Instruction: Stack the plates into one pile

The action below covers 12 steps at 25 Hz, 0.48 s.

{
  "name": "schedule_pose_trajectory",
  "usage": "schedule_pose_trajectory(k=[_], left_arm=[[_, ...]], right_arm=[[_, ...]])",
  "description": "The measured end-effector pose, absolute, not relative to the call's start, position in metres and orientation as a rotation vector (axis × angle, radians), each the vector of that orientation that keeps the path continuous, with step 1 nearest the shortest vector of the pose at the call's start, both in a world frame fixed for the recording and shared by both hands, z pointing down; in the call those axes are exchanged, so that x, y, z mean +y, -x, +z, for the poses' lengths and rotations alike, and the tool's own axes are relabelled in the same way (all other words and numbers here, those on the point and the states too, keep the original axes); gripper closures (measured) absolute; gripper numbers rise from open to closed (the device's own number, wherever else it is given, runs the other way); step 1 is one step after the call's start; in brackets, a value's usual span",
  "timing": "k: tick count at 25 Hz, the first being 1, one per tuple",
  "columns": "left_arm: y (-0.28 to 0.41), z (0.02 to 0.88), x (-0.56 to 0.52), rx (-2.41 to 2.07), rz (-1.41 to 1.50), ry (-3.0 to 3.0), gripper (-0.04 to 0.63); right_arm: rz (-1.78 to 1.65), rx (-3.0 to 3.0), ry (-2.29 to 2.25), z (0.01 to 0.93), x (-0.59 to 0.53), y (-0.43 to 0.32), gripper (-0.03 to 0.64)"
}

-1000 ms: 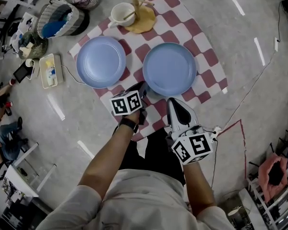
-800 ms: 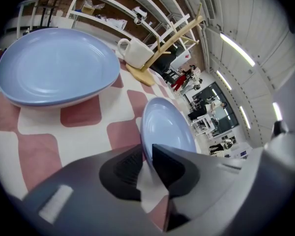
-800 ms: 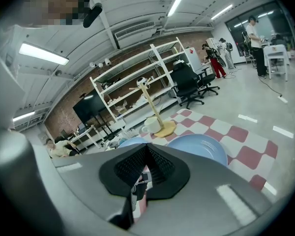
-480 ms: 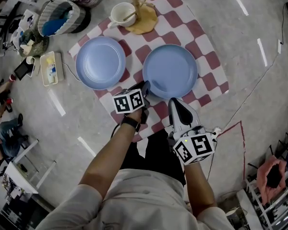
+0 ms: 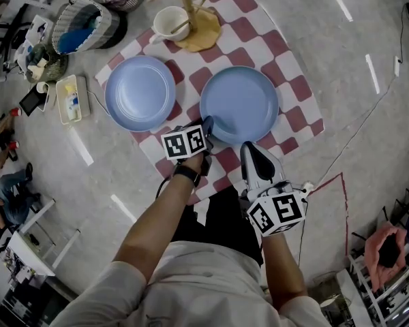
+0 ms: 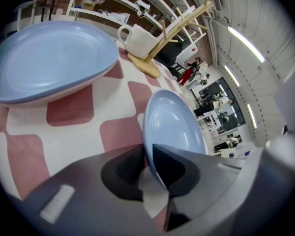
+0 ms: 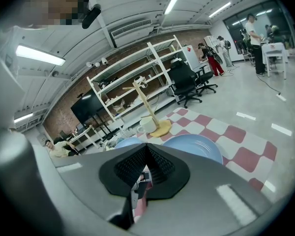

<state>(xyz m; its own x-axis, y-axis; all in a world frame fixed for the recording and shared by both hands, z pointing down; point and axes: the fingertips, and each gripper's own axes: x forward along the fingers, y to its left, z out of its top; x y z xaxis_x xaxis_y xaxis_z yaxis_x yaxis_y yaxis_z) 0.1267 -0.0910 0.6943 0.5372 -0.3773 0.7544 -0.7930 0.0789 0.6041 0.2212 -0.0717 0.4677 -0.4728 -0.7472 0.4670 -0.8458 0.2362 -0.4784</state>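
Two light blue plates lie side by side on a red-and-white checked cloth (image 5: pixel 286 67): the left plate (image 5: pixel 140 92) and the right plate (image 5: pixel 240 105). My left gripper (image 5: pixel 206 125) is shut on the right plate's near-left rim. In the left gripper view the jaws (image 6: pixel 148 151) pinch that rim (image 6: pixel 172 127), and the other plate (image 6: pixel 49 58) lies to the left. My right gripper (image 5: pixel 247 148) hovers just below the right plate, shut with nothing in it. In the right gripper view its pads (image 7: pixel 146 154) meet, with both plates (image 7: pixel 196 149) beyond.
A white mug (image 5: pixel 169 20) and a wooden mug tree (image 5: pixel 194 16) stand at the cloth's far edge. Baskets (image 5: pixel 82 24) and a small tray (image 5: pixel 72 99) sit on the floor at left. A red tape line (image 5: pixel 334 182) and cables run at right.
My left gripper has edged a little right, further onto the right plate's rim. The right gripper has hardly moved.
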Motion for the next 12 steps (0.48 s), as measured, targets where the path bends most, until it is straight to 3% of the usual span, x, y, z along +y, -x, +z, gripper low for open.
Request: schedule_pose_trajectory(k=[12], left_arm=[[-0.1252, 0.6895, -0.0956, -1.027, 0.328, -1.480, 0.572]], right_arm=[[1.044, -2.352, -1.546, 0.4651, -0.0663, -0.2211, 0.611]])
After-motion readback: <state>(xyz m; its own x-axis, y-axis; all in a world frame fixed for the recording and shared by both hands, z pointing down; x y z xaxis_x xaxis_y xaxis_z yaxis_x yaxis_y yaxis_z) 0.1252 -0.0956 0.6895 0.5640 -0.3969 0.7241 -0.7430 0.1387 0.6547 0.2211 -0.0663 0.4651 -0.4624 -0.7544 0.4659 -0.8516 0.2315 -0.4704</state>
